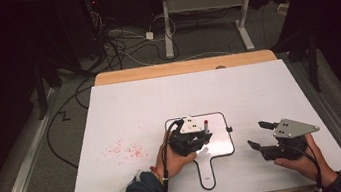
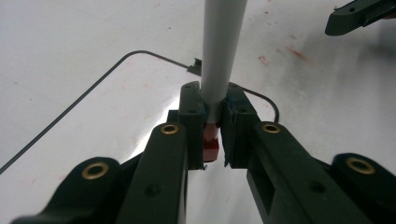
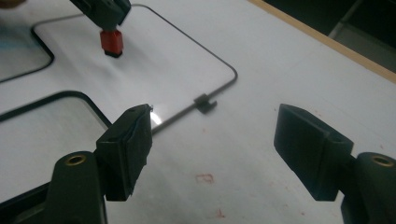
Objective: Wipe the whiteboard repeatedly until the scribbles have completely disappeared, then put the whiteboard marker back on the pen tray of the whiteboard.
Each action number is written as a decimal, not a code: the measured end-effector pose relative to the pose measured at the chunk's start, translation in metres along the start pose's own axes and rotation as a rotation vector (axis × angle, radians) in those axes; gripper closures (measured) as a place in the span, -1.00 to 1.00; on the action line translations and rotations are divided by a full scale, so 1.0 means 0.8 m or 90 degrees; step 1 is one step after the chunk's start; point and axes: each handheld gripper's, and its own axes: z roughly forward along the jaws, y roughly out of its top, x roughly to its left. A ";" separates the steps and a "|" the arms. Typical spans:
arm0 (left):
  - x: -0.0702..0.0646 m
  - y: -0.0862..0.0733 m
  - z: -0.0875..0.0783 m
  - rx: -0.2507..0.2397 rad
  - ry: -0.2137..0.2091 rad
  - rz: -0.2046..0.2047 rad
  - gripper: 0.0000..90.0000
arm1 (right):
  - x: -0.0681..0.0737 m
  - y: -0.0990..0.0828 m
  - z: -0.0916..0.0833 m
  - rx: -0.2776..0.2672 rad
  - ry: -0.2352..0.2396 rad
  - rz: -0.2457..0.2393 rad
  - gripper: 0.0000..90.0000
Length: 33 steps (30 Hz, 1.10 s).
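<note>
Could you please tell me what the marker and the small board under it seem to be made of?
Marker: probably plastic, a smooth matte grey barrel with a red end. Board: likely a glossy coated whiteboard, since it mirrors the lamp glare; its thin dark rim could be plastic or metal.

Grey marker (image 2: 223,46), red cap (image 3: 111,43); white black-rimmed board (image 1: 219,142).

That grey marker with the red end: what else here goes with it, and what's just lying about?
In use:
- marker, clamped in the left gripper
- small whiteboard with a black rim and handle, under the marker
- right gripper, open, waiting beside the board

Lying about:
- red smudges on the table
- cables on the floor
</note>
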 end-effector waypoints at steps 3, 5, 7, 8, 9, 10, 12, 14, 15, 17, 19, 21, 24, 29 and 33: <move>-0.006 0.003 0.003 0.000 -0.012 0.005 0.74 | 0.002 0.006 -0.003 -0.021 0.034 0.020 -0.34; -0.010 0.006 0.005 0.000 -0.016 0.011 0.74 | 0.005 0.011 -0.003 -0.030 0.049 0.021 -0.31; -0.014 0.010 0.007 -0.004 -0.020 0.014 0.74 | 0.009 0.018 -0.001 -0.035 0.063 0.027 -0.26; -0.017 0.011 0.009 -0.004 -0.023 0.015 0.74 | 0.011 0.023 0.000 -0.039 0.071 0.032 -0.23; -0.019 0.012 0.011 -0.003 -0.027 0.018 0.74 | 0.012 0.028 0.001 -0.047 0.083 0.038 -0.19; -0.022 0.013 0.012 -0.002 -0.031 0.021 0.74 | 0.014 0.034 0.001 -0.056 0.091 0.039 -0.17; -0.027 0.015 0.014 0.000 -0.038 0.024 0.74 | 0.020 0.046 0.003 -0.072 0.100 0.029 -0.10; -0.030 0.017 0.014 -0.001 -0.044 0.027 0.74 | 0.026 0.055 0.006 -0.083 0.114 0.025 -0.06; -0.032 0.018 0.014 0.000 -0.047 0.030 0.74 | 0.029 0.058 0.008 -0.083 0.118 0.017 -0.03; -0.035 0.019 0.015 0.001 -0.053 0.031 0.74 | 0.033 0.064 0.013 -0.088 0.132 0.012 -0.01; -0.038 0.019 0.016 0.004 -0.059 0.033 0.74 | 0.037 0.069 0.019 -0.087 0.137 0.007 0.08; -0.040 0.018 0.018 0.005 -0.068 0.031 0.74 | 0.038 0.072 0.022 -0.091 0.143 0.010 0.15; -0.043 0.018 0.021 0.004 -0.087 0.026 0.74 | 0.037 0.074 0.028 -0.088 0.151 0.011 0.33; -0.046 0.018 0.021 -0.012 -0.099 0.022 0.73 | 0.033 0.072 0.033 -0.089 0.184 0.036 0.74; -0.046 0.016 0.019 -0.020 -0.085 0.013 0.51 | 0.028 0.072 0.028 -0.110 0.193 0.061 0.80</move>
